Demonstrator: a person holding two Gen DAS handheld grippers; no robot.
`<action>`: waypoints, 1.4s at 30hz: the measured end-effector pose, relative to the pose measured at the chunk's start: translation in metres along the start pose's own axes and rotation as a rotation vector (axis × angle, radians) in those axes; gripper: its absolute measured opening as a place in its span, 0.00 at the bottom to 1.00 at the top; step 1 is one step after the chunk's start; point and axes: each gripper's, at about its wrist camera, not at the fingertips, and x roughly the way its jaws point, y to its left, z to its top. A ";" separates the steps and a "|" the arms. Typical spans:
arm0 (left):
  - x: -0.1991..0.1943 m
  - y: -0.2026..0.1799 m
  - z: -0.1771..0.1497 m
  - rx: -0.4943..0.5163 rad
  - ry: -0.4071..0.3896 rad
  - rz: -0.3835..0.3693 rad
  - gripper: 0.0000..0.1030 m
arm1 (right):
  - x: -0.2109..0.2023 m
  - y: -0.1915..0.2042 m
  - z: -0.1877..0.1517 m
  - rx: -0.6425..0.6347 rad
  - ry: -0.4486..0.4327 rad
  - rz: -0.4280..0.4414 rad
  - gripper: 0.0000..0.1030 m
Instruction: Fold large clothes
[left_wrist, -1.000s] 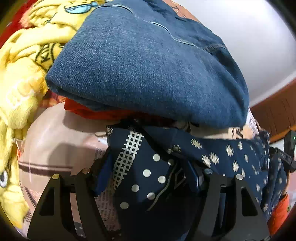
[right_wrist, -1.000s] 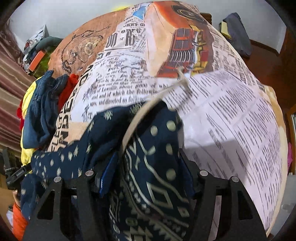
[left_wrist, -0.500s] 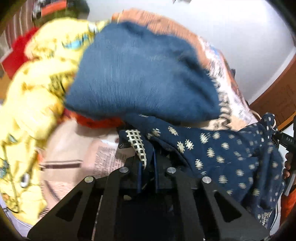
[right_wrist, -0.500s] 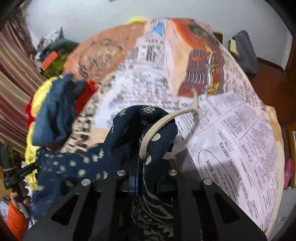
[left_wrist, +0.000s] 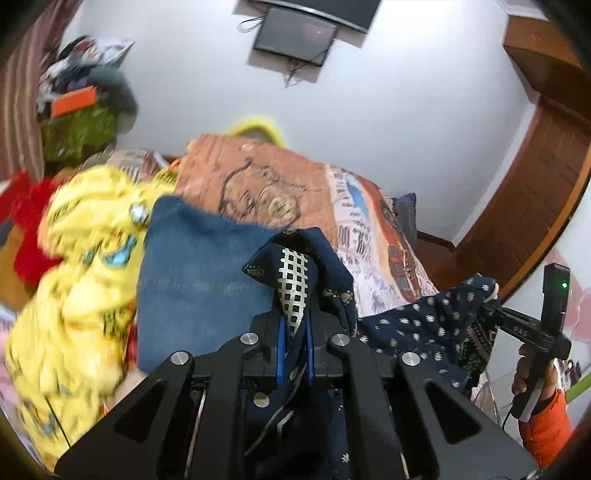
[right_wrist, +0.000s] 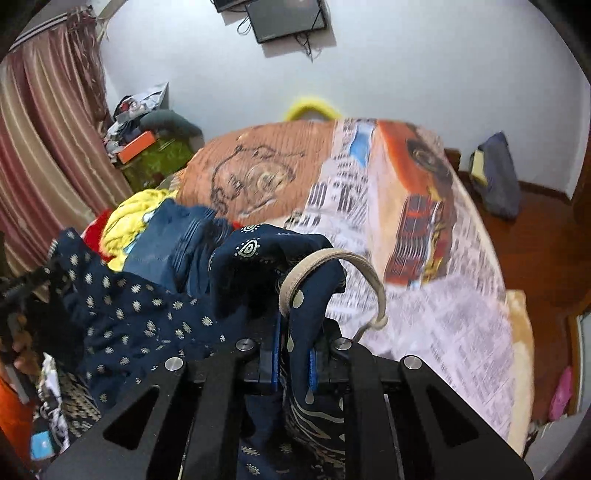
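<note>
at the bottom centre of the left wrist view, the left gripper (left_wrist: 294, 354) has its blue pads pinched tight on a fold of the navy patterned garment (left_wrist: 417, 325), where a cream checked band stands up between them. from there the cloth stretches to the right of the frame toward the right gripper (left_wrist: 524, 328), gripped in a hand with an orange sleeve (left_wrist: 546, 428). behind lie folded blue jeans (left_wrist: 199, 273) at centre left, touching a yellow printed blanket (left_wrist: 81, 295) at the left, on a bed covered by a newspaper-print bedsheet (left_wrist: 369, 251).

low in the right wrist view, the right gripper (right_wrist: 294, 365) is likewise pressed together on the garment (right_wrist: 140, 314), with a beige strap (right_wrist: 332, 266) looping up just above its pads. the bedsheet (right_wrist: 443, 314) fills the right half.
</note>
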 end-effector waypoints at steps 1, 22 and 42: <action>0.003 -0.001 0.004 0.022 -0.006 0.014 0.07 | 0.004 -0.002 0.006 0.006 -0.004 -0.008 0.09; 0.200 0.084 -0.005 0.096 0.270 0.358 0.18 | 0.124 -0.082 0.017 0.131 0.196 -0.145 0.32; 0.042 0.051 -0.047 0.169 0.228 0.247 0.60 | -0.054 -0.054 -0.017 0.033 0.085 -0.180 0.44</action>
